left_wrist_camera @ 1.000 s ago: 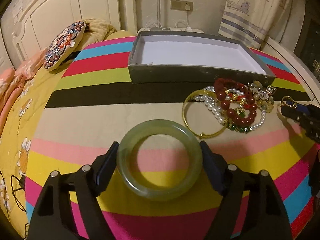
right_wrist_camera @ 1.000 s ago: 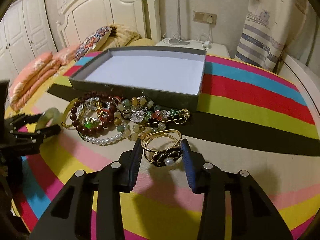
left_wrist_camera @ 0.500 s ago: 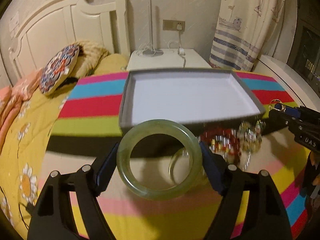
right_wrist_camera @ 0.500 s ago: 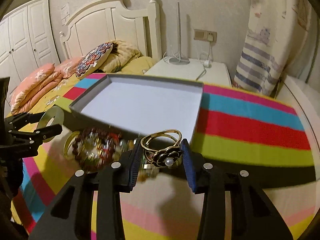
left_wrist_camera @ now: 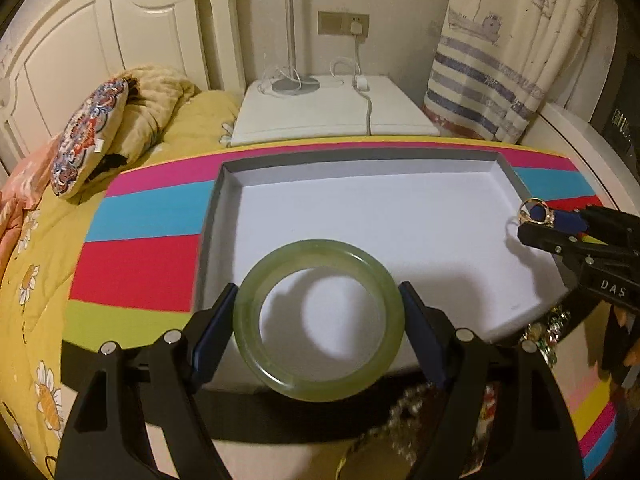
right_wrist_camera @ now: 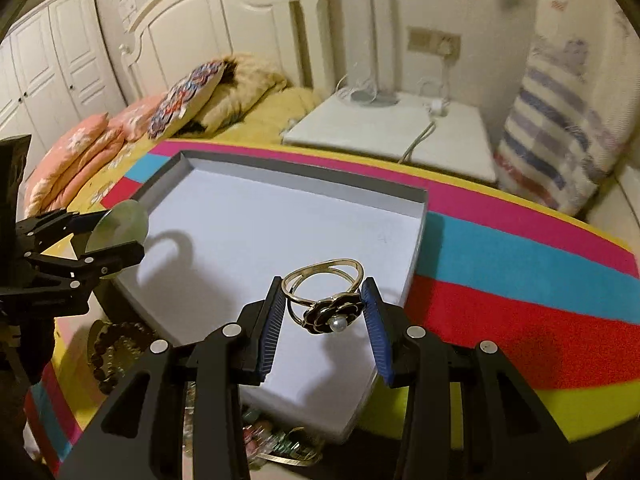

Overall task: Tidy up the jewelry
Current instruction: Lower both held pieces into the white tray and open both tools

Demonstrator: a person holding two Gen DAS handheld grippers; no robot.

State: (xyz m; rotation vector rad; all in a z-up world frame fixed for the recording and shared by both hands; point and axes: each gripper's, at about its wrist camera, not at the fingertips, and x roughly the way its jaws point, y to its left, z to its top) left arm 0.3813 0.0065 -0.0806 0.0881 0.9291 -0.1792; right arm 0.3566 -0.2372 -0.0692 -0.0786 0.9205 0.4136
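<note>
My left gripper (left_wrist_camera: 318, 320) is shut on a green jade bangle (left_wrist_camera: 256, 344) and holds it above the near left part of the grey box (left_wrist_camera: 216, 208) with a white floor. My right gripper (right_wrist_camera: 324, 310) is shut on a gold ring with a black flower and pearl (right_wrist_camera: 330, 316), above the box's near right part (right_wrist_camera: 416, 248). The right gripper with the ring shows in the left wrist view (left_wrist_camera: 538, 216). The left gripper with the bangle shows in the right wrist view (right_wrist_camera: 116, 234).
The box lies on a striped cloth (left_wrist_camera: 140, 264) over the bed. A pile of beads, pearls and a gold bangle (right_wrist_camera: 116, 344) lies before the box's near edge, partly hidden. A white nightstand (left_wrist_camera: 332, 108) with a lamp stands behind.
Both grippers rose from the cloth and moved forward over the box, each carrying its piece. The jewelry pile dropped to the bottom of both views.
</note>
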